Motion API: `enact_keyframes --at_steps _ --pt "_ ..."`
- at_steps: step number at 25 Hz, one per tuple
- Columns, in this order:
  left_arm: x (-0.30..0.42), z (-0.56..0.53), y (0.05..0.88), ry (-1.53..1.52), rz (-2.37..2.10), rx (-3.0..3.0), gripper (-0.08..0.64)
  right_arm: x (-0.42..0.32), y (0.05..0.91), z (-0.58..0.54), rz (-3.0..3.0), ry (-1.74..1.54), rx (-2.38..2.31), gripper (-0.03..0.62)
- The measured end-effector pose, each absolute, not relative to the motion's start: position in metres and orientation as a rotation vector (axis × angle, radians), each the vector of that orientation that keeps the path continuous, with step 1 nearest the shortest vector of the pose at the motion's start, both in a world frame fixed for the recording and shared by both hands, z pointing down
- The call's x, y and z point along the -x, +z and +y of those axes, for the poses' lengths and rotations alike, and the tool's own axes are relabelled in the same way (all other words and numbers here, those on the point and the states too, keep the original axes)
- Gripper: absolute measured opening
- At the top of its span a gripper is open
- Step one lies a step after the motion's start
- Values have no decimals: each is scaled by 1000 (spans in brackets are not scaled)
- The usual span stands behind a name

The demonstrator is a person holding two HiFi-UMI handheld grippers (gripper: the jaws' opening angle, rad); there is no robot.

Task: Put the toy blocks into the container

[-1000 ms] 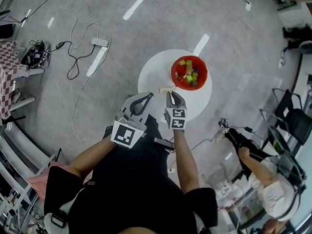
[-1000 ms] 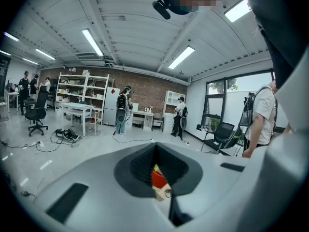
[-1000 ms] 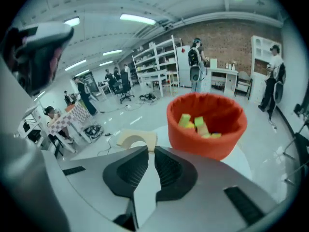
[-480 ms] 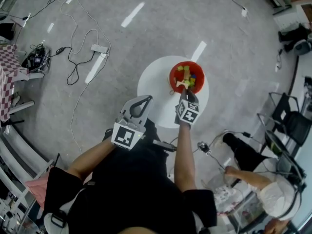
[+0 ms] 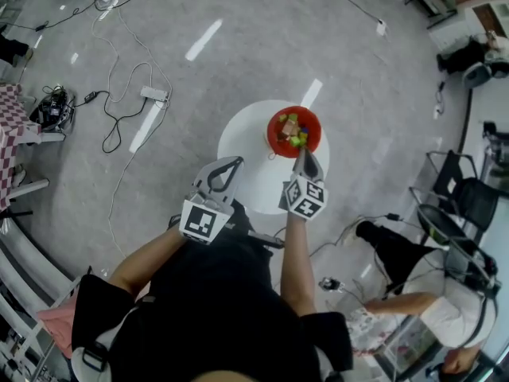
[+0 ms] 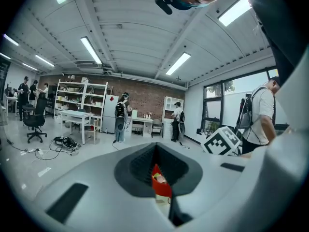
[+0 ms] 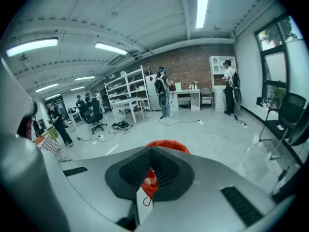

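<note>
grey left gripper (image 5: 235,163), nearest, holds its jaws together and empty, while the right gripper (image 5: 304,156) closes on nothing beside the red container (image 5: 273,140) of toy blocks (image 5: 291,124) on the white table (image 5: 242,151).

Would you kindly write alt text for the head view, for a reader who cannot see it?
Seen from above, a person holds the right tool by a red bowl of coloured blocks on a round white table, its jaws closing on nothing; the left tool hovers nearer.
</note>
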State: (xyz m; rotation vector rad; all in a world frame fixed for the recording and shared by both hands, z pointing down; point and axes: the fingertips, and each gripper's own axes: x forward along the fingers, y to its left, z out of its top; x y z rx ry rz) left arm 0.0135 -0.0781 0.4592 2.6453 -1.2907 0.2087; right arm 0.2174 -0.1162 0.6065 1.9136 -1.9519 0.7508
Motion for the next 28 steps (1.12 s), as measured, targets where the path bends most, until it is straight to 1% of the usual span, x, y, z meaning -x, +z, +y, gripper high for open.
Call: enact_keyframes --at_steps 6,9,18,28 --pt "-10 -72 442 143 -1313 -2673 -5 -187 519 -78 -2108 618 -1989 -2" --pt "-7 -63 440 146 -1313 -2678 -5 -165 494 -52 -2174 554 -1977 -2" --pt "-2 -52 433 145 -1321 -2700 -5 -126 492 -16 -2241 527 -1886 -5" --pt "0 -48 434 146 -1329 -2706 -5 -123 490 -12 -2252 510 -1880 -5"
